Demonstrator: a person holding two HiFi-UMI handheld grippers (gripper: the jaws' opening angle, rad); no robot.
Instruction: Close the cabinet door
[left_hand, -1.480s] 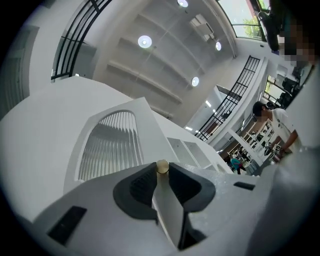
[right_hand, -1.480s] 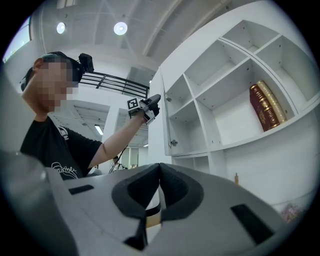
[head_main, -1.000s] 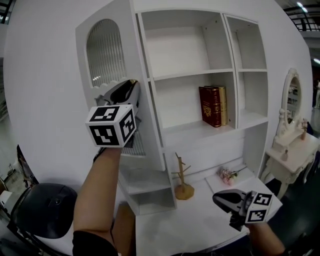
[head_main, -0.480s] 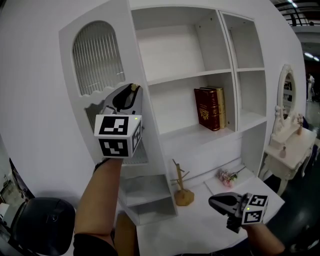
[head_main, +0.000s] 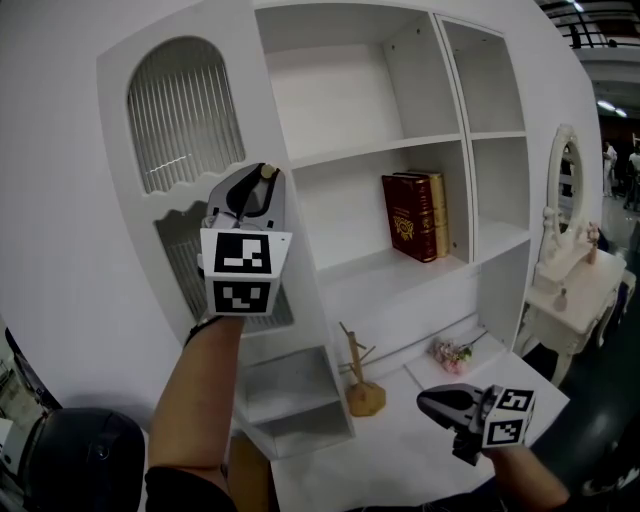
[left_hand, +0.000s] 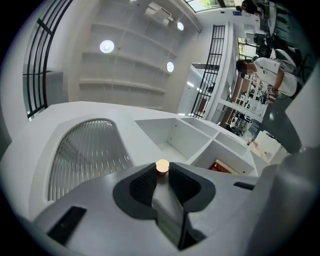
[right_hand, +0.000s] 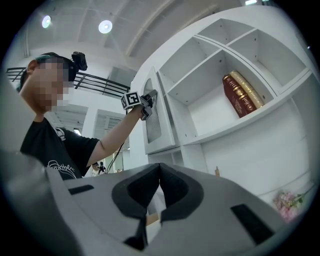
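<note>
The white cabinet door (head_main: 190, 130), with an arched ribbed window, stands ajar at the left of the open shelves. My left gripper (head_main: 262, 182) is raised against its right edge. It is shut on the small tan door knob (head_main: 266, 171). In the left gripper view the knob (left_hand: 162, 166) sits pinched between the dark pads (left_hand: 144, 181), with the door (left_hand: 85, 150) beyond. My right gripper (head_main: 430, 402) hovers low over the desk, shut and holding nothing. The right gripper view shows its jaws (right_hand: 160, 172) meeting, and the door (right_hand: 159, 125) with the left gripper (right_hand: 149, 99) on it.
Two red books (head_main: 410, 215) stand on the middle shelf. A small wooden stand (head_main: 362, 385) and pink flowers (head_main: 452, 352) sit on the white desk (head_main: 400, 465). A dressing table with a mirror (head_main: 572, 270) stands at the right, a black chair (head_main: 85, 460) at the lower left.
The door has swung with my left gripper on its knob, and its face shows broader in the head view. The right gripper has drifted a little to the left.
</note>
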